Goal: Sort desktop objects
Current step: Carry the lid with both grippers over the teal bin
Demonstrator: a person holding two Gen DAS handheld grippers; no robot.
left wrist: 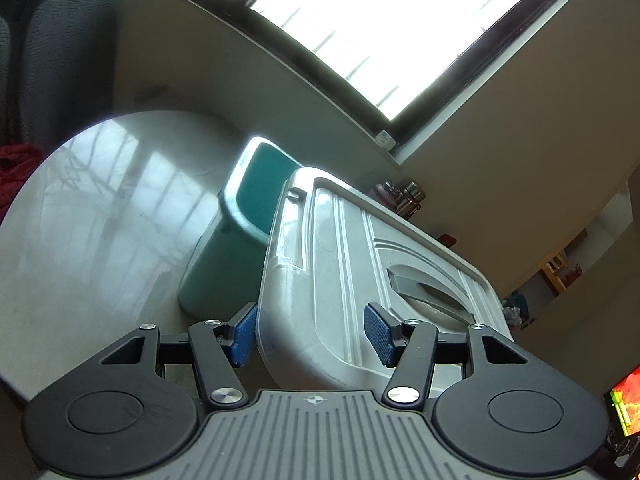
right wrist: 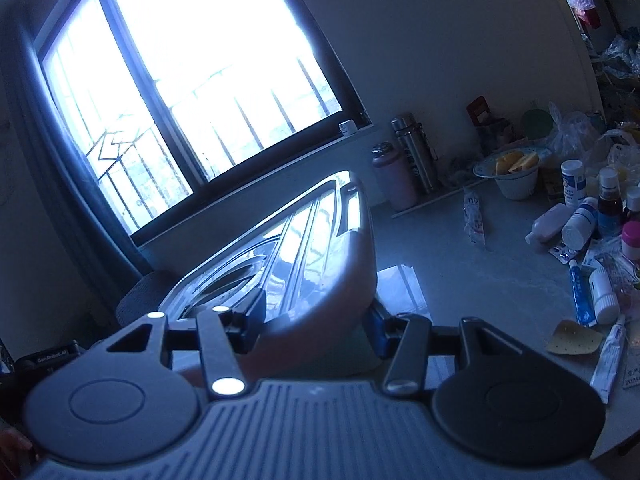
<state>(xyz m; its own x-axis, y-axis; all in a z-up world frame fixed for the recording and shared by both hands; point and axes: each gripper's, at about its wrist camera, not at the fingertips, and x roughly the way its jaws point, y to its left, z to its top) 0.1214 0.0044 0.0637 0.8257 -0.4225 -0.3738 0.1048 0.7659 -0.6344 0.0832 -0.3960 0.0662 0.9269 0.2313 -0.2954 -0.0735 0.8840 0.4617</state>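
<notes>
Left wrist view shows a pale grey plastic storage box (left wrist: 360, 272) with a ribbed lid and a recessed handle well, tilted and filling the centre of the frame; the left gripper (left wrist: 316, 332) clamps one short end of it, with one blue pad on the outer wall at 8 o'clock of the box and the other pad on top of the lid. Behind the box, toward 10 o'clock, stands a teal bin (left wrist: 228, 248) on a round, glossy white table (left wrist: 92, 220), and steel flasks (left wrist: 404, 196) show just past the box's far corner at 1 o'clock, under a bright window (left wrist: 384, 28). From the right wrist view the same box (right wrist: 320, 264) rises toward 12 o'clock, its lid catching the window light; the right gripper (right wrist: 316, 328) is closed on its near end, one finger over the lid and the other against the wall. To the right, from 2 to 4 o'clock, the tabletop (right wrist: 460, 264) is crowded: a pink bottle (right wrist: 394, 176) and a steel flask (right wrist: 414, 152), a white bowl (right wrist: 516, 180) of orange slices, pill bottles (right wrist: 576, 224), and tubes of ointment (right wrist: 580, 292) lying flat. All of these lie apart from the lifted box.
</notes>
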